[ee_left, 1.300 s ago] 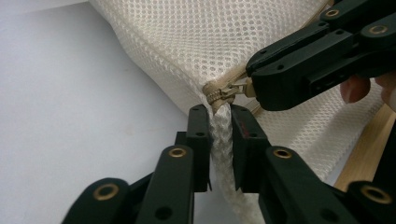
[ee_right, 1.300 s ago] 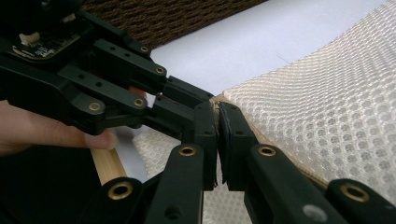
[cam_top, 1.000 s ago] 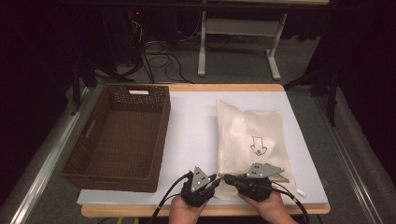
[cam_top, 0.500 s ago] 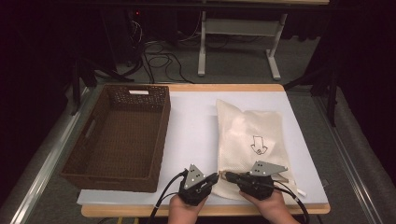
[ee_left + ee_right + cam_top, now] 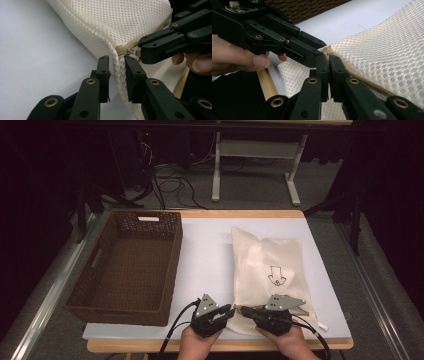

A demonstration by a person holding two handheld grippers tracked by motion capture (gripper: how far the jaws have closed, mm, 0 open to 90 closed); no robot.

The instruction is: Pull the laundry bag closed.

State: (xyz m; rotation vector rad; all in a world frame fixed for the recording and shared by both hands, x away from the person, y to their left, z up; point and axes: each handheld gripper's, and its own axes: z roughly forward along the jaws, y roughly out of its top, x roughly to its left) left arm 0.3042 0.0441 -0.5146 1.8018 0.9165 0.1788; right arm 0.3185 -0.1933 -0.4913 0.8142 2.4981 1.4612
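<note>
A cream mesh bag (image 5: 267,265) with a printed arrow lies flat on the white table cover, its zipper end at the near edge. In the left gripper view my left gripper (image 5: 117,62) straddles the bag's near corner (image 5: 117,72) just below the zipper's (image 5: 122,51) end. Its jaws have just been opening, and the mesh stands loosely between them. My right gripper (image 5: 329,58) faces it from the right, shut on the small metal zipper pull (image 5: 133,51). From the high view both grippers (image 5: 231,311) (image 5: 243,311) meet tip to tip at the table's front edge.
A dark brown wicker basket (image 5: 172,270) stands empty on the left half of the table. The wooden table edge (image 5: 150,347) runs just in front of the hands. Cables trail from both grippers off the near side.
The left gripper has shifted slightly to the left at the bag's corner. The right gripper and the bag have stayed where they were.
</note>
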